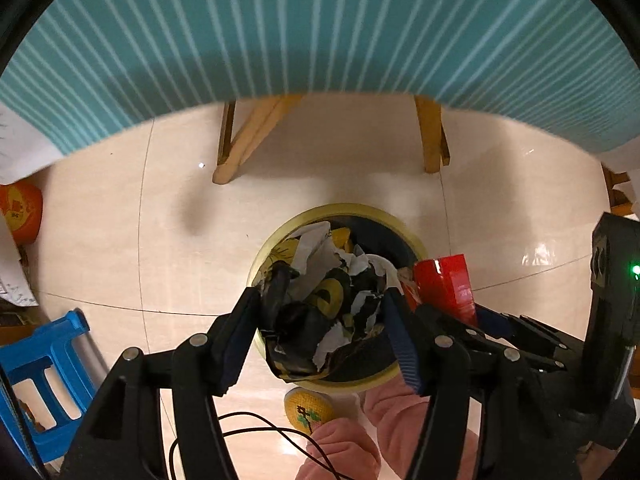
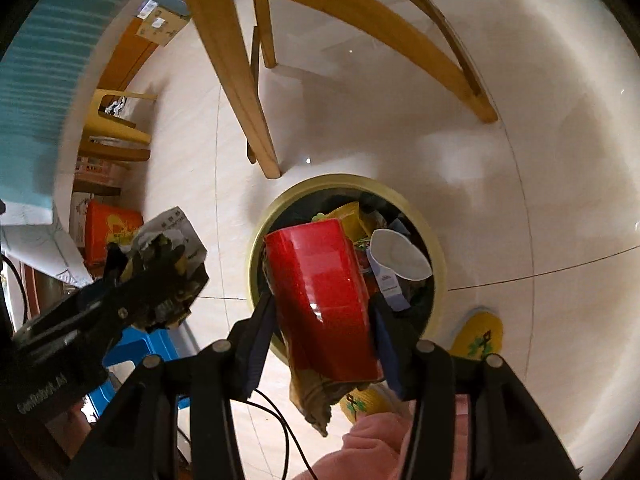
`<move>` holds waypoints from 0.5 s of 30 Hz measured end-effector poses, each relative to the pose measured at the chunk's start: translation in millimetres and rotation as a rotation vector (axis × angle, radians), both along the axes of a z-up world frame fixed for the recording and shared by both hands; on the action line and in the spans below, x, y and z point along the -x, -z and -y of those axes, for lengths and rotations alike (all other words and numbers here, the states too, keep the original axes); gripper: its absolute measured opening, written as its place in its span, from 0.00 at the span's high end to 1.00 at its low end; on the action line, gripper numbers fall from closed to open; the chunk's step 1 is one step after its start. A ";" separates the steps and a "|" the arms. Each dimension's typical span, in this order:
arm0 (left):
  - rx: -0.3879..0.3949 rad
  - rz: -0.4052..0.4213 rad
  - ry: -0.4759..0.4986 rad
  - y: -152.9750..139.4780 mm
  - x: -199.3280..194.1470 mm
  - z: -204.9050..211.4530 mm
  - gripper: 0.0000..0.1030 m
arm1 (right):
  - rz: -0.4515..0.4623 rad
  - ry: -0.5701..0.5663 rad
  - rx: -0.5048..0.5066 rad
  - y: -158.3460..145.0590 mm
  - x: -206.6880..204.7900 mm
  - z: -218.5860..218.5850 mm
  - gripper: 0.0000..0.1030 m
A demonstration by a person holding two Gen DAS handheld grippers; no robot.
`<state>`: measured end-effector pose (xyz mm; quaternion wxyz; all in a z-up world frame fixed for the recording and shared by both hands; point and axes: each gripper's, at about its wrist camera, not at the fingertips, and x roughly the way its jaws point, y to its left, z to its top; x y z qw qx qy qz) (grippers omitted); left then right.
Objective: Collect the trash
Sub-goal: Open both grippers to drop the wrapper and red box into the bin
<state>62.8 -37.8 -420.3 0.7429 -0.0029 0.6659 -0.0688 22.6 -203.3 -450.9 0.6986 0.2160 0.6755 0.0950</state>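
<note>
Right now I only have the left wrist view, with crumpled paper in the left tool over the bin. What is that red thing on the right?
Observer: A red box, clamped between the right tool's fingers above the bin.
Operator: Anything else already in the bin?
Observer: Yes, a white paper cup lies inside among yellow wrappers.
Operator: Is the box intact?
Observer: Torn brown cardboard hangs from its lower end.

crumpled black-yellow wrapper [image 1: 320,304] above bin [image 1: 280,232] | red carton [image 2: 324,300] tilted over bin
</note>
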 end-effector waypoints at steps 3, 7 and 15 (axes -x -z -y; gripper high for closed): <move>-0.023 -0.010 0.024 7.9 -2.2 5.3 0.36 | -0.025 0.032 -0.025 13.1 -2.9 -1.3 0.47; -0.035 -0.010 0.013 10.5 -2.0 -1.7 0.13 | -0.059 0.064 -0.013 22.9 -5.4 0.0 0.32; -0.050 -0.005 0.000 0.7 2.4 -7.9 0.03 | -0.021 0.048 0.025 15.6 -6.2 -0.5 0.25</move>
